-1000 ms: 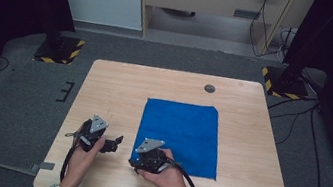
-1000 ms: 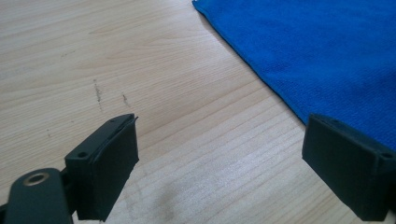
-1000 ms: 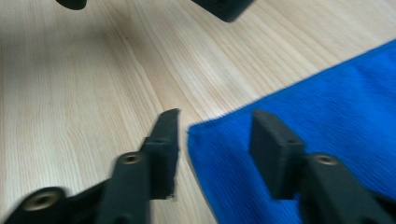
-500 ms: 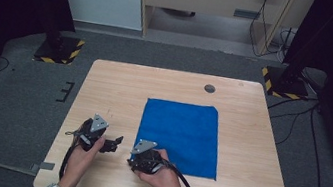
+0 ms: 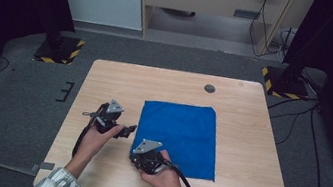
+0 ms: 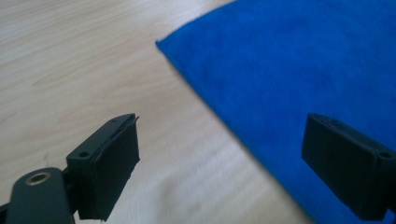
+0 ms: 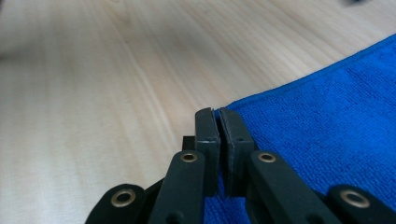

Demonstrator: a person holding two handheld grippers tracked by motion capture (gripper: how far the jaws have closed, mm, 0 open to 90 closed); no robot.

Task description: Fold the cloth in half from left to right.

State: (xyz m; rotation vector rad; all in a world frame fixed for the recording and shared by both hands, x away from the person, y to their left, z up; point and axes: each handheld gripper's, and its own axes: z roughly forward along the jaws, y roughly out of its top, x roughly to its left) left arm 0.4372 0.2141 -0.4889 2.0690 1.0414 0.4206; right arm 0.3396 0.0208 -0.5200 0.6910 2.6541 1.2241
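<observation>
Pale wooden table (image 5: pixel 105 84) on grey carpet, dark curtains either side, a light cabinet front beyond the far edge. Small dark round disc (image 5: pixel 210 88) near the far edge, well apart from everything else. Blue cloth (image 5: pixel 183 136) spread flat right of centre, roughly square, its near edge close to the person's side. Right gripper (image 5: pixel 136 162) at the cloth's near left corner, grey three-cornered plate on top, cable trailing back toward the person's sleeve. Seen from the right gripper view: jaws just closed, pads (image 7: pixel 208 135) pressed together with the corner of the blue cloth (image 7: pixel 327 130) pinched between them, blue fabric showing below and behind the pads, bare wood to the left. Left gripper (image 5: pixel 129 130) just beside the cloth's left edge, about midway along it, low over bare wood, held by the left hand (image 5: pixel 96 138). Seen from the left gripper view: jaws wide apart, nothing between them, one pad (image 6: pixel 109 163) over the wood, the other over the blue cloth (image 6: pixel 299 70), the cloth's edge running diagonally across between the two, slightly blurred.
</observation>
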